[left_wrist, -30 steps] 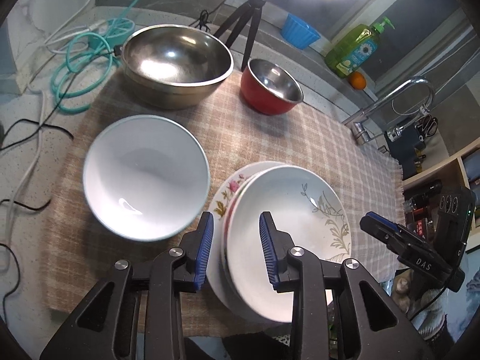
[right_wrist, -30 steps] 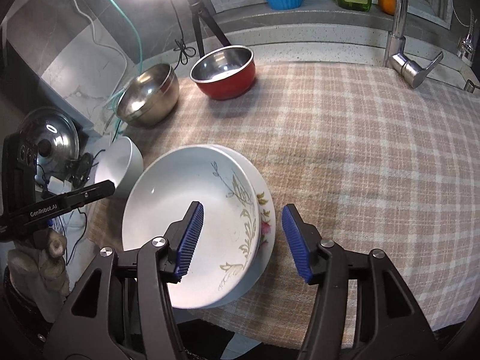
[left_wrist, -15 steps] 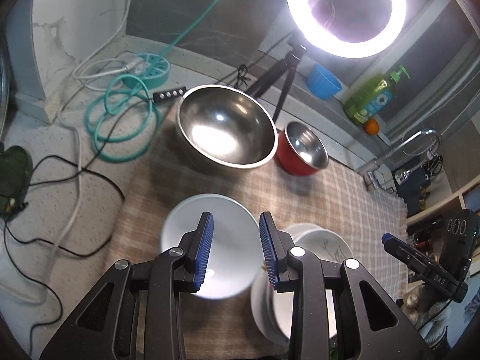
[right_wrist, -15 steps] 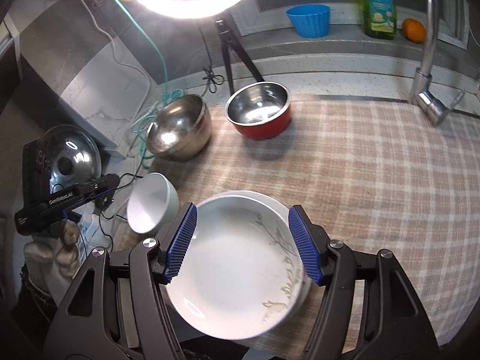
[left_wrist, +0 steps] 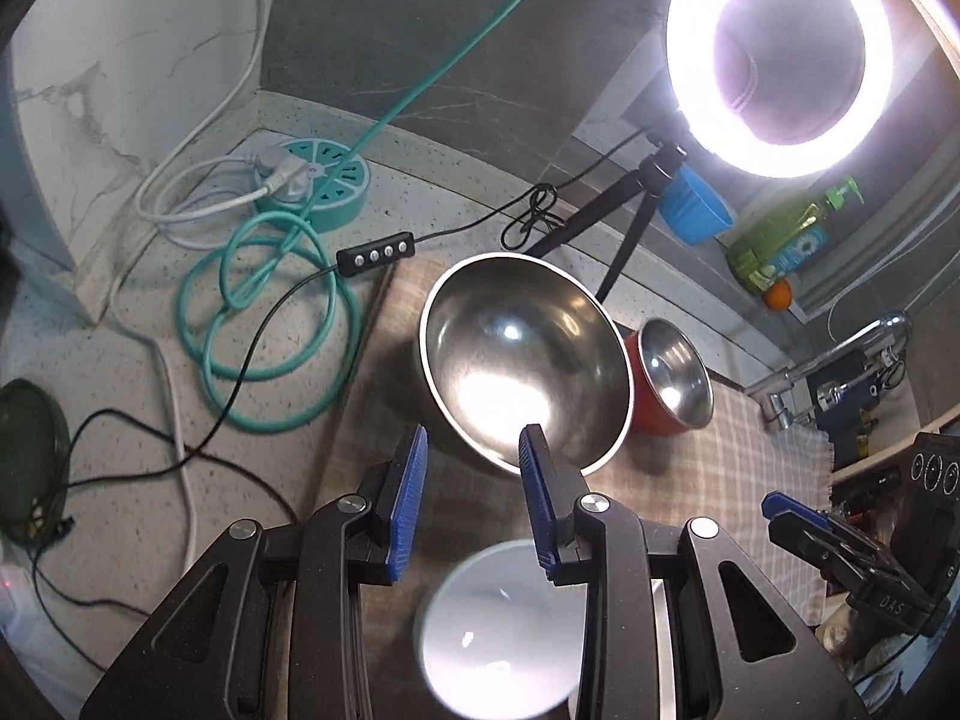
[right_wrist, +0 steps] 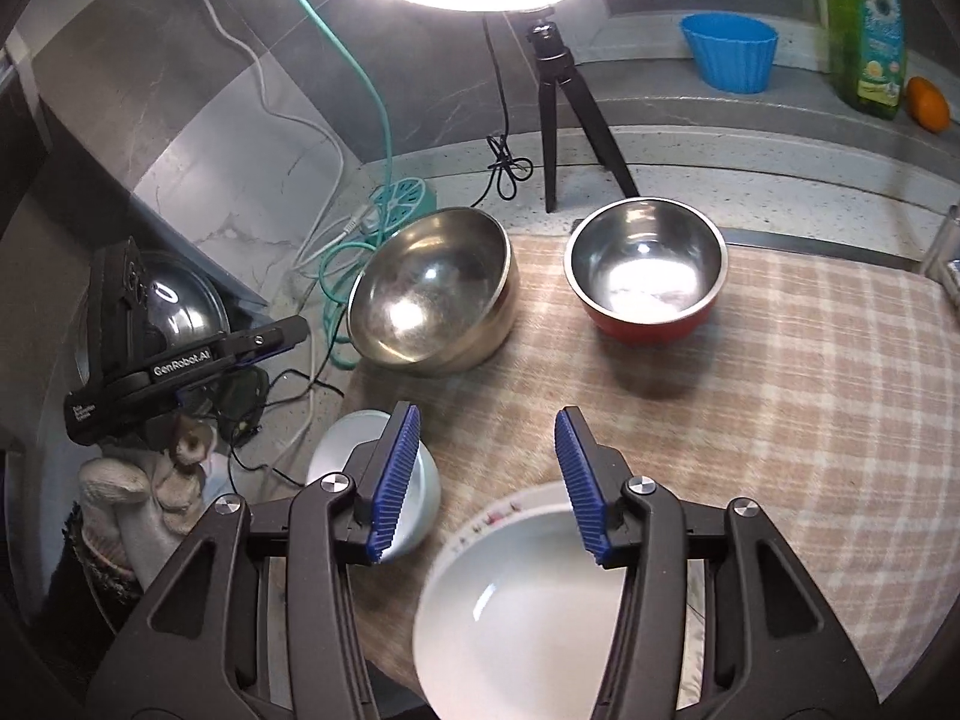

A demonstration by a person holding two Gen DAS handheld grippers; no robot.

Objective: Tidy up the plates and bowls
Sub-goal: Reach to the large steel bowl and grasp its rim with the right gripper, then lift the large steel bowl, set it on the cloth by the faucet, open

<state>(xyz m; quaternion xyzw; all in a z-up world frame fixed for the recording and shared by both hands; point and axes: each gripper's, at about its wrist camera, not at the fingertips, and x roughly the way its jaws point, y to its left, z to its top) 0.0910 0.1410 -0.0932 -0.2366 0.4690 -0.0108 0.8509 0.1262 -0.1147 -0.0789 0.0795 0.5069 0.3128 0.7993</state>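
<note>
A large steel bowl (left_wrist: 528, 360) (right_wrist: 429, 291) and a red bowl with steel inside (left_wrist: 669, 384) (right_wrist: 645, 285) stand at the back of the checked cloth (right_wrist: 780, 396). A white bowl (left_wrist: 498, 630) (right_wrist: 420, 480) sits near the cloth's front left. Two stacked white plates (right_wrist: 522, 606) with floral rims lie at the front. My left gripper (left_wrist: 471, 495) is open and empty, above the white bowl, just short of the steel bowl. My right gripper (right_wrist: 486, 477) is open and empty, above the plates' far edge.
A ring light (left_wrist: 774, 48) on a tripod (right_wrist: 564, 102) stands behind the bowls. Teal and white cables (left_wrist: 264, 300) and a round power strip (left_wrist: 312, 180) lie left of the cloth. A blue cup (right_wrist: 729, 51), soap bottle (right_wrist: 864, 24), orange and tap (left_wrist: 840, 360) are at the back right.
Both grippers have drawn back and tilted up from the plates toward the back of the counter. The steel and red bowls now fill the middle of both views. Both stay open.
</note>
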